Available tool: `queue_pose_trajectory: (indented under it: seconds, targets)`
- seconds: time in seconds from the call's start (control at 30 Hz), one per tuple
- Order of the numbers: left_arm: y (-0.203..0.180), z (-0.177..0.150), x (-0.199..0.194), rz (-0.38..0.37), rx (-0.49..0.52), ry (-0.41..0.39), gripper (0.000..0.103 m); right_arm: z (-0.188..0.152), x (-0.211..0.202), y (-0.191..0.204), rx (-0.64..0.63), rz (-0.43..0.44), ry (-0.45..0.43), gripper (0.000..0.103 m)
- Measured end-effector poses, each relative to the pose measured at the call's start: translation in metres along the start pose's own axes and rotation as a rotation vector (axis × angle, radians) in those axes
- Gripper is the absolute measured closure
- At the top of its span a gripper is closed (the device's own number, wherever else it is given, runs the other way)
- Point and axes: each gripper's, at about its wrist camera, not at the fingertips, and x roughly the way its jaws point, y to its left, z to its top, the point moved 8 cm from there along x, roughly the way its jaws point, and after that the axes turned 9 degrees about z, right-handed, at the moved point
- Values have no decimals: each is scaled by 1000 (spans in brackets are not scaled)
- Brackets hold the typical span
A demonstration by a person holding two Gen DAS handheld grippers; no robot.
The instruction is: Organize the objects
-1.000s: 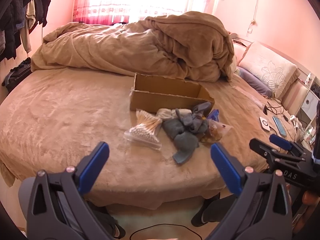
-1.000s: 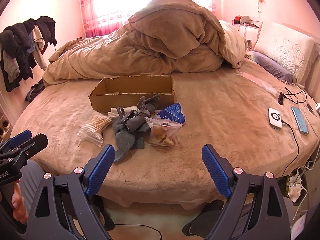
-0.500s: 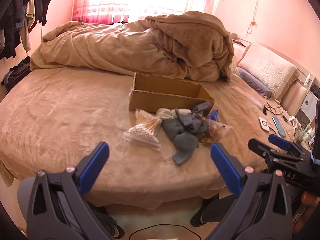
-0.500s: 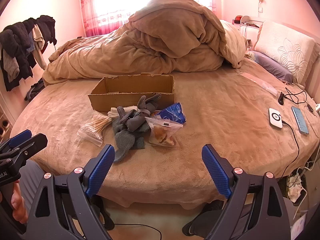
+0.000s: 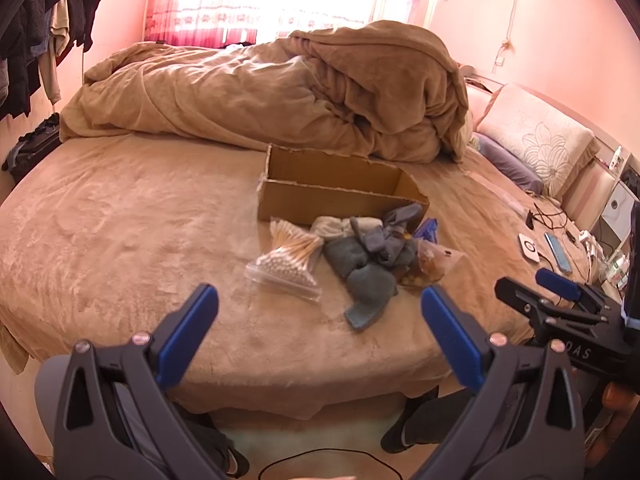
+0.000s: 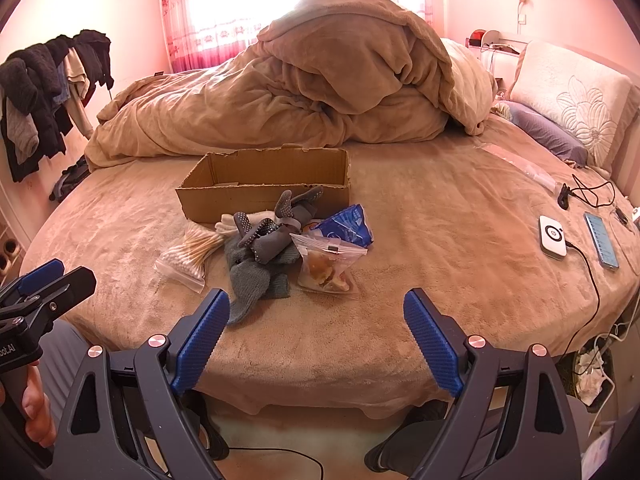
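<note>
Bedroom; tan bed (image 6: pixel 460 240) bearing a heap in mid-frame, just before an open cardboard box (image 6: pixel 264 184): cotton-swab bag (image 5: pixel 286 256), grey socks (image 6: pixel 260 256), snack bag (image 6: pixel 326 268), blue packet (image 6: pixel 344 226). Left claw (image 5: pixel 320 328) and right claw (image 6: pixel 316 330): both released, empty, low in frame, heap ahead. Swab bag lies diagonally, nearer the left claw; snack bag nearer the right.

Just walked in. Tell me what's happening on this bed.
A person holds two grippers, the left gripper and the right gripper, both open and empty, at the bed's near edge. Nothing is handled yet. A pile waits before the open cardboard box: bagged cotton swabs, grey socks, a clear snack bag, a blue packet.
</note>
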Motion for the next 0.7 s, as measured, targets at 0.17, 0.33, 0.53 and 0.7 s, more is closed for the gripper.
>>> queue_pose_trajectory:
  seconds: [0.17, 0.33, 0.53, 0.7]
  targets:
    - [0, 0, 1, -1, -1, 3, 1, 0, 0, 0, 0, 0, 2, 12]
    - [0, 0, 1, -1, -1, 4, 1, 0, 0, 0, 0, -1, 1, 12]
    - [0, 0, 3, 0, -1, 6, 1, 1, 0, 0, 0, 0, 2, 12]
    - [-1, 1, 5, -2, -1, 9, 1, 1, 1, 0, 1, 0, 4, 12]
